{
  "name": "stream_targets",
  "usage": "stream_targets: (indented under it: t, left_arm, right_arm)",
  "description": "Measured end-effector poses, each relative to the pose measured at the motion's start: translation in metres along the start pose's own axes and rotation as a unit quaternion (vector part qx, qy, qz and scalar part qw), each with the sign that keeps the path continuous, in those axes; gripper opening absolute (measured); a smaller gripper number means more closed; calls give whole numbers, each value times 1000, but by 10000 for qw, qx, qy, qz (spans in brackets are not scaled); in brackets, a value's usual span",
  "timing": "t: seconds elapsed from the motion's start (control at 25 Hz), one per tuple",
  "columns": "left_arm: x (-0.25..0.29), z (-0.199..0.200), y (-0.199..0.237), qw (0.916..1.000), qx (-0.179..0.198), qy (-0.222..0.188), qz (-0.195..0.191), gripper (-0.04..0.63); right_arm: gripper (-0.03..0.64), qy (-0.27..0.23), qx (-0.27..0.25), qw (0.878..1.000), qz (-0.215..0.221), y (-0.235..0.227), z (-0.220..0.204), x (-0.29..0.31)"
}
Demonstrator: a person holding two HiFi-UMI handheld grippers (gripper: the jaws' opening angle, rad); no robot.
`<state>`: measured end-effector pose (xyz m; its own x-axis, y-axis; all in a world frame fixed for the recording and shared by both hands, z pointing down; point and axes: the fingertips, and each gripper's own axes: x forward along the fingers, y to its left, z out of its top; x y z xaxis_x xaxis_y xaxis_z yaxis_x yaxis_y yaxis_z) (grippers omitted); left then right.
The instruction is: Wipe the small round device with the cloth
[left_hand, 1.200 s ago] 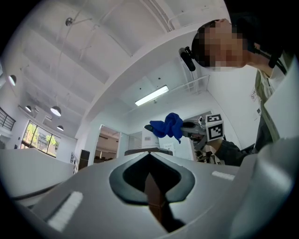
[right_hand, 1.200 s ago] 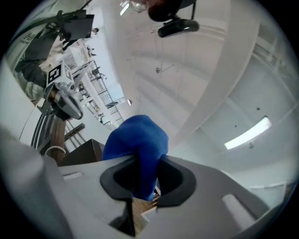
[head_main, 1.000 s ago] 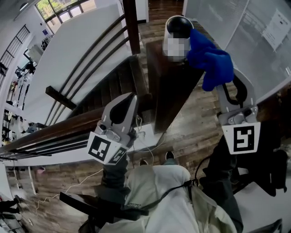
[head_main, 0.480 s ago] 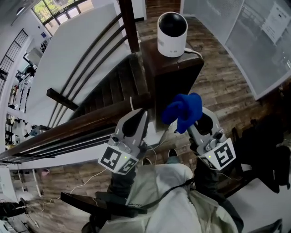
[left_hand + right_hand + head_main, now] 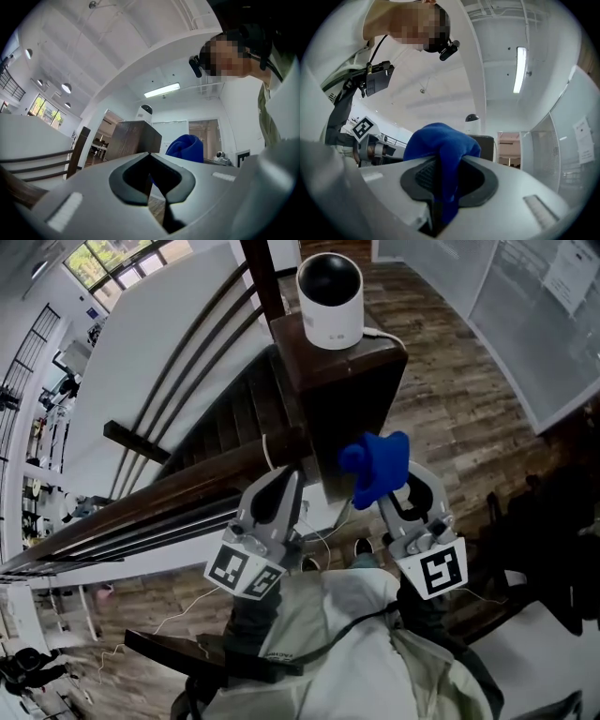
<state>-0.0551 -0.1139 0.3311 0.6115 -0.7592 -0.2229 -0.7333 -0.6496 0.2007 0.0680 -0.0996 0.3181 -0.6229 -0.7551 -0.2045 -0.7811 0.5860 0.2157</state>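
Observation:
The small round device [image 5: 329,301], a white cylinder with a black domed top, stands on the dark wooden post [image 5: 349,399]; it also shows far off as the device [image 5: 472,123] and the device [image 5: 146,113]. A bunched blue cloth [image 5: 377,465] is pinched in my right gripper [image 5: 383,495], low in front of the post and well below the device. In the right gripper view the cloth [image 5: 440,147] fills the gap between the jaws. My left gripper [image 5: 282,493] is shut with nothing in it, beside the right one. The cloth [image 5: 186,147] shows past its jaws.
A white cable [image 5: 384,337] leaves the device and runs over the post's edge. Dark handrails [image 5: 131,512] and stairs lie to the left. Wood flooring [image 5: 459,418] spreads to the right, beneath a glass wall [image 5: 525,306]. The person's legs and shoes are below the grippers.
A second ago the right gripper held the cloth against the device's right side. It has since dropped down and back toward the body with the cloth. The left gripper shifted slightly right.

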Motion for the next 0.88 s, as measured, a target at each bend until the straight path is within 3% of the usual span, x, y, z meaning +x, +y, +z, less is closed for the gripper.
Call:
stream_targets:
  t: [0.52, 0.88]
  left_arm:
    - [17, 21, -27, 9989, 257, -376, 54, -5]
    - [22, 23, -22, 9977, 403, -434, 338, -5]
  right_arm:
    - [80, -412, -265, 9987, 135, -23, 28, -11]
    - [80, -513, -548, 9965, 370, -26, 28, 5]
